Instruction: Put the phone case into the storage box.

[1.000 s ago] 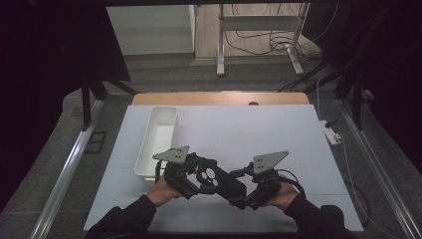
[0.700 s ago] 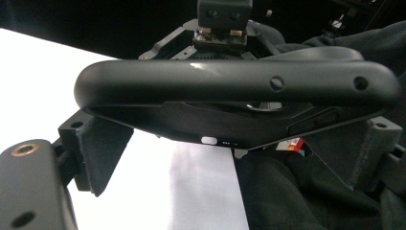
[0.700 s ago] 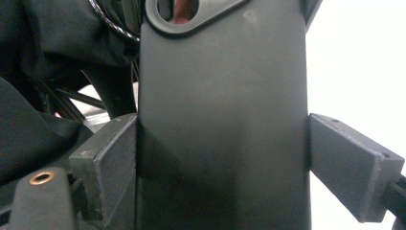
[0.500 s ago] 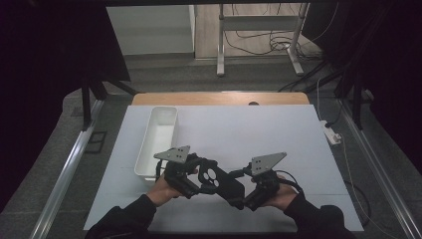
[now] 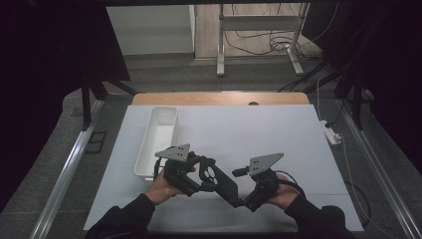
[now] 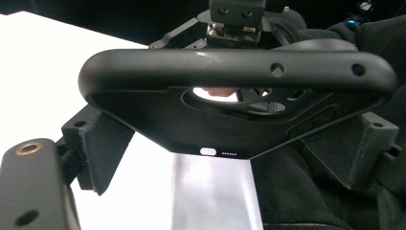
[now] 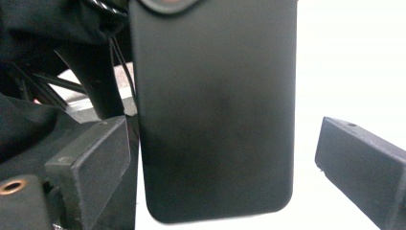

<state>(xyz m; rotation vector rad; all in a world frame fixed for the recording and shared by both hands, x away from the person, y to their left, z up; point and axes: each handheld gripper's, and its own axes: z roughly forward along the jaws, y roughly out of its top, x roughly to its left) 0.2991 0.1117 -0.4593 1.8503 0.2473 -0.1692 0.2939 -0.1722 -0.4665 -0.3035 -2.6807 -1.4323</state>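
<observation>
Left gripper newly clamped across black phone case, jaws just closed; right gripper jaws spread, just opened off case; hands unmoved

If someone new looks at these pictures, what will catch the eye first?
A black soft phone case held above the white table between two hand-held claws. The left claw is shut on it; the right claw has just been opening, its pads off the case. A long white plastic tray lies at left.
</observation>
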